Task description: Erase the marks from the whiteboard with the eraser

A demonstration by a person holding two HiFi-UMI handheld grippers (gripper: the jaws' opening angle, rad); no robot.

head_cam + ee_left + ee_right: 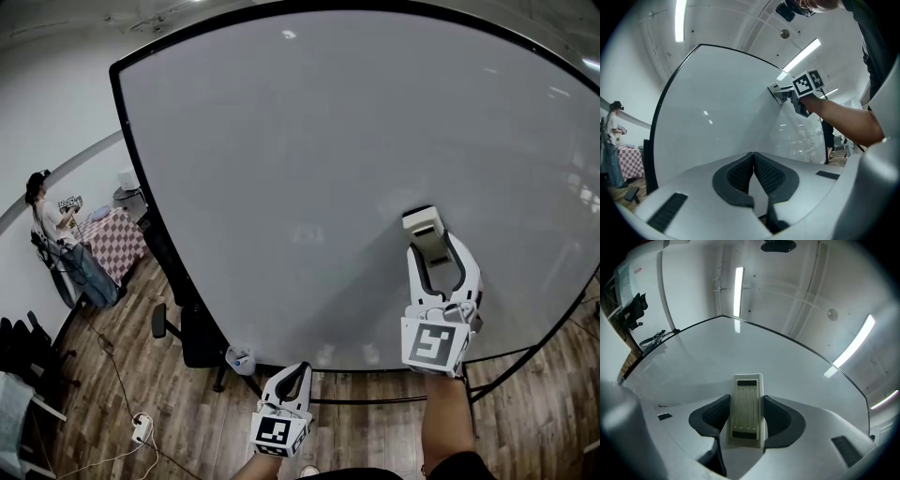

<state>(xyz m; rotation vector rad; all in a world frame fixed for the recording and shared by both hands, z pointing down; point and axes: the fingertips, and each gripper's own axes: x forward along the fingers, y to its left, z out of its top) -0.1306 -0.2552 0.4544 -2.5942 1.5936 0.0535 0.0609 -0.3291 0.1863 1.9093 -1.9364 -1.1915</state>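
- A person (47, 220) stood at the far left beside a checkered table (112, 244). A dark office chair (192, 333) and a small blue-and-white container (240, 360) sat at the foot of the whiteboard (328, 169). Nothing stood between the grippers and the board.
- A white power strip (141, 427) lay on the wood-plank floor (112, 375).
- The right forearm (448, 422) reached up and forward. The right gripper (746, 401) was clamped on the eraser (746, 413), whose top end was at the board's lower right area.
- The left gripper (753, 164) hung low near the board's bottom edge, its jaws pressed together with nothing between them.
- The board was glossy white with a thin black frame and looked largely clean. A faint patch near its centre may have been only a reflection.
- The eraser was a pale, ribbed plastic block with dark strips at both ends. The jaw pads were dark and finely textured, set in smooth grey shells.
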